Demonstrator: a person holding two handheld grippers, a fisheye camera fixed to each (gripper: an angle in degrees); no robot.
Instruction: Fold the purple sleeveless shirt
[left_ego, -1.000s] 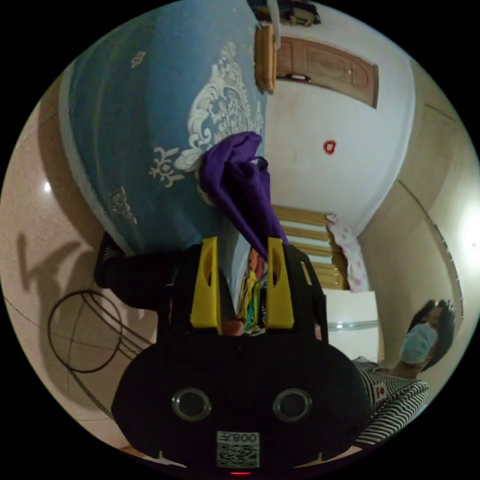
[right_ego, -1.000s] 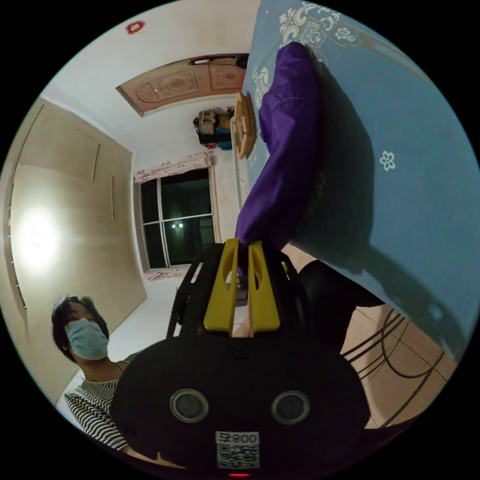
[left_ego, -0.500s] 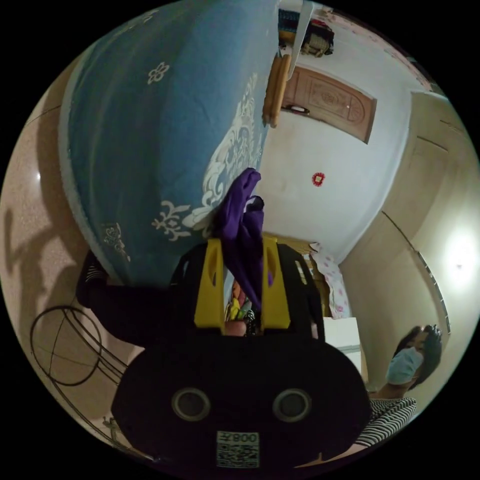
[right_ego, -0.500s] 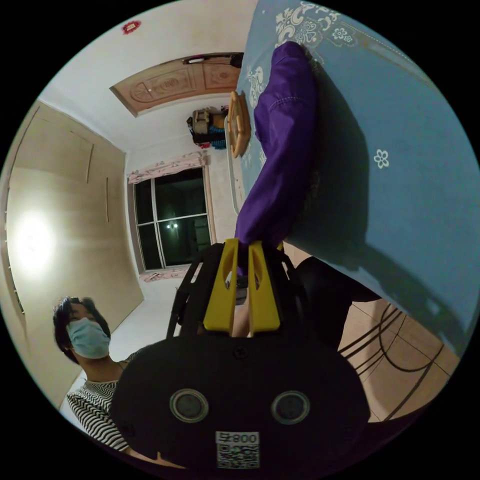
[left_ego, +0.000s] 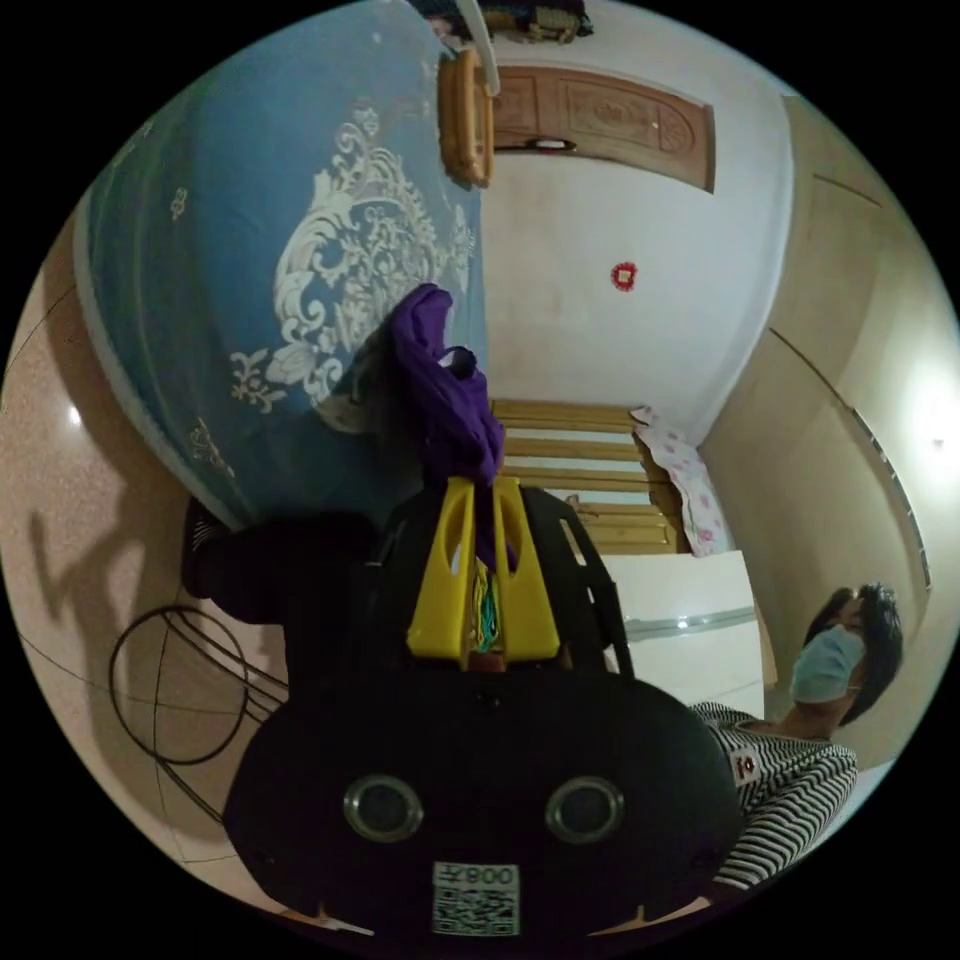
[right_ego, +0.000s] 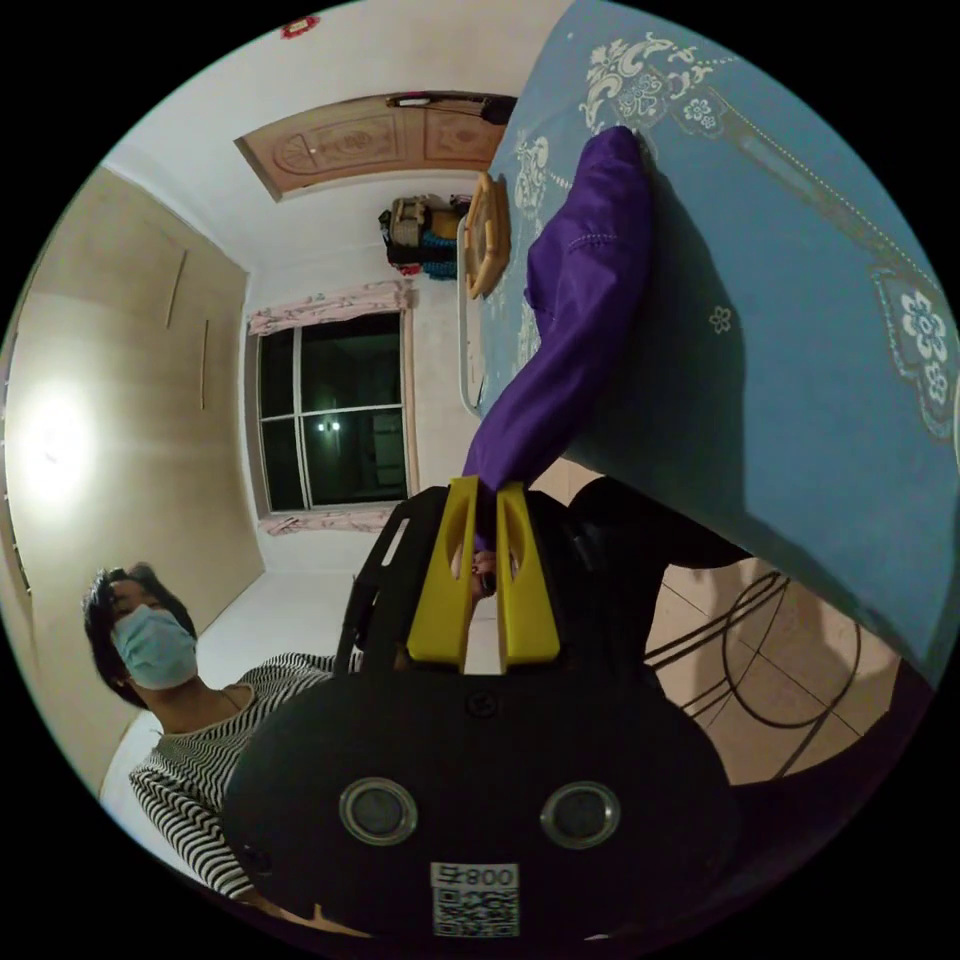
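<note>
One purple sleeveless shirt (right_ego: 575, 300), of thin, soft cloth with a stitched hem, lies partly on a blue tablecloth (right_ego: 800, 400) and partly lifted off it. In the right gripper view it stretches as a smooth band from the cloth down into the right gripper (right_ego: 484, 495), whose two yellow plastic jaws are nearly together and pinch its edge. In the left gripper view the shirt (left_ego: 440, 390) bunches into a crumpled twist running into the left gripper (left_ego: 484, 490); its two yellow jaws stand narrow with purple cloth between them, seemingly clamped, though the contact is hard to see. The tablecloth carries white ornamental scrolls and small flowers. One person in a striped top (left_ego: 780, 790) stands nearby. One carved wooden door (left_ego: 600, 120) is set in a pale wall.
</note>
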